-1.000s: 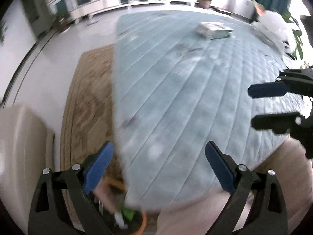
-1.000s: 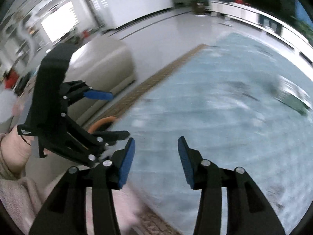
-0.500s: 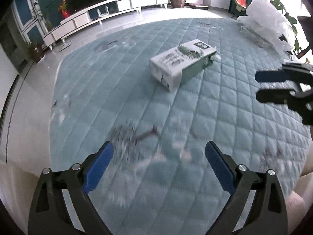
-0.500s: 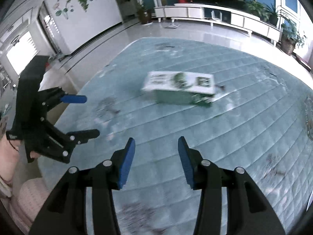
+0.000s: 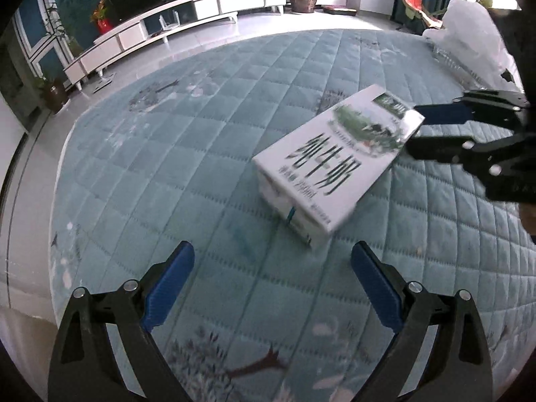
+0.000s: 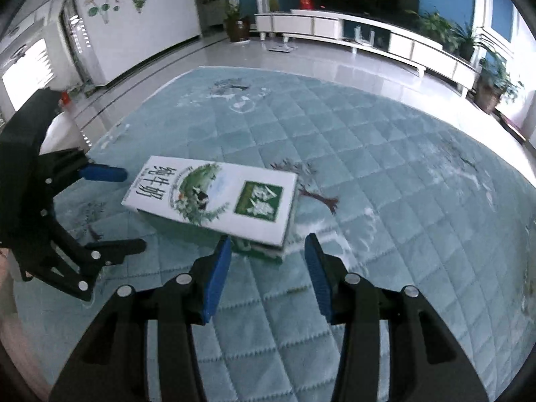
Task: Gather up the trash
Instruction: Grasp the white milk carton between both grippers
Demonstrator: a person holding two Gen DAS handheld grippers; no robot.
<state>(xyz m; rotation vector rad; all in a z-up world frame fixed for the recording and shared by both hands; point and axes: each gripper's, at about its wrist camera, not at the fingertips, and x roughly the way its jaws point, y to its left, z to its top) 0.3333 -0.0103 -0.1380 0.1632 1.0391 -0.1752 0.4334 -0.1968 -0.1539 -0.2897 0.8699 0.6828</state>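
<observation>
- Your left claw (image 5: pixel 273 288) hung with its jaws wide apart and nothing between them, just short of the milk carton's (image 5: pixel 335 164) near end.
- Your right claw (image 6: pixel 268 269) had its jaws partly apart and empty, its tips just beside the carton's other end, not touching it as far as the views showed.
- Within the last second both claws had swung away from the rug edge and closed in on the carton from opposite ends, so you looked set for a two-handed pickup of this piece of trash.
- The carton lay flat on the teal quilted rug (image 5: pixel 201 154), label side up; whether it was empty I could not tell.
- Beyond the carton, a white plastic bag (image 5: pixel 469 37) sat at the rug's far edge; its contents were hidden.
</observation>
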